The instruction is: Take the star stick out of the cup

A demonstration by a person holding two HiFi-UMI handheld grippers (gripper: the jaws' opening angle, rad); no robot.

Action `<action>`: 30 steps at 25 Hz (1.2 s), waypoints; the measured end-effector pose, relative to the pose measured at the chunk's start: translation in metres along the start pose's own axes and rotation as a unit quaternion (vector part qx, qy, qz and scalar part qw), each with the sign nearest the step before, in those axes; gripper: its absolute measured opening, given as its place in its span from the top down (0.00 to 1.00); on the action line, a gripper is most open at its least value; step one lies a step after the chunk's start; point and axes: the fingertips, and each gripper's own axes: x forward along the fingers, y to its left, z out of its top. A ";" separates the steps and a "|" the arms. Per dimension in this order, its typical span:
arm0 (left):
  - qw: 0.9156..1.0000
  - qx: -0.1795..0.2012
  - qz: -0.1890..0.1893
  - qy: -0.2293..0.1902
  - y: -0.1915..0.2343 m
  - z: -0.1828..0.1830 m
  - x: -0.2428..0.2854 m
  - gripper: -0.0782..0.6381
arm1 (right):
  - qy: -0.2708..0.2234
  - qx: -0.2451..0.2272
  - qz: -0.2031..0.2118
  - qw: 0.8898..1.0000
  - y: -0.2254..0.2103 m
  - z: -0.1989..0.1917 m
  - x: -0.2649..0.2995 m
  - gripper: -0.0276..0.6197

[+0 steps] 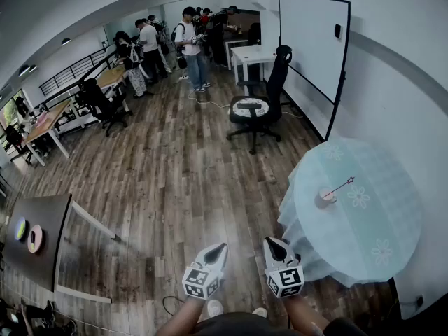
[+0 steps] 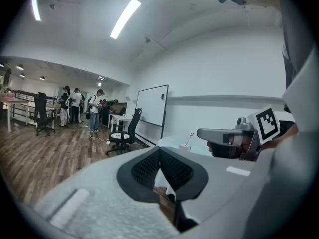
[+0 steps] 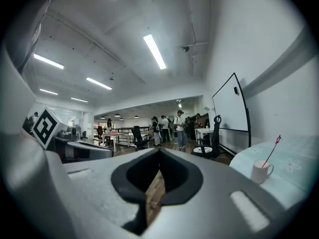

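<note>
A pale cup (image 1: 326, 198) stands on the round table (image 1: 381, 222) with the light teal cloth, at the right of the head view. The star stick (image 1: 341, 185) leans out of it toward the right. Both grippers hang low over the wooden floor, well short of the table. My left gripper (image 1: 221, 246) and right gripper (image 1: 270, 241) are both shut and hold nothing. In the right gripper view the cup (image 3: 260, 172) and star stick (image 3: 272, 151) sit to the right of the shut jaws. They show small and far off as cup (image 2: 185, 148) and stick in the left gripper view.
A black office chair (image 1: 255, 110) stands on the floor beyond the table, beside a whiteboard (image 1: 313, 54) on the right wall. A dark table (image 1: 35, 236) is at the left. Several people (image 1: 189, 37) stand at desks far back.
</note>
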 end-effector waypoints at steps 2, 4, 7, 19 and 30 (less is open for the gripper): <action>1.000 0.001 0.003 -0.003 0.010 0.002 -0.006 0.88 | 0.002 0.000 0.004 1.000 0.012 0.001 0.006 0.95; 1.000 0.002 0.004 -0.004 0.022 0.006 -0.013 0.88 | 0.003 -0.003 0.008 1.000 0.026 0.004 0.014 0.95; 1.000 0.005 -0.001 -0.004 0.038 0.012 -0.021 0.88 | 0.001 -0.009 0.009 1.000 0.043 0.010 0.027 0.95; 1.000 0.009 -0.014 -0.016 0.098 0.017 -0.049 0.88 | 0.003 -0.003 -0.016 1.000 0.084 0.012 0.068 0.95; 0.998 0.005 -0.063 -0.009 0.129 0.003 -0.069 0.88 | 0.006 0.013 -0.054 0.998 0.120 0.000 0.094 0.95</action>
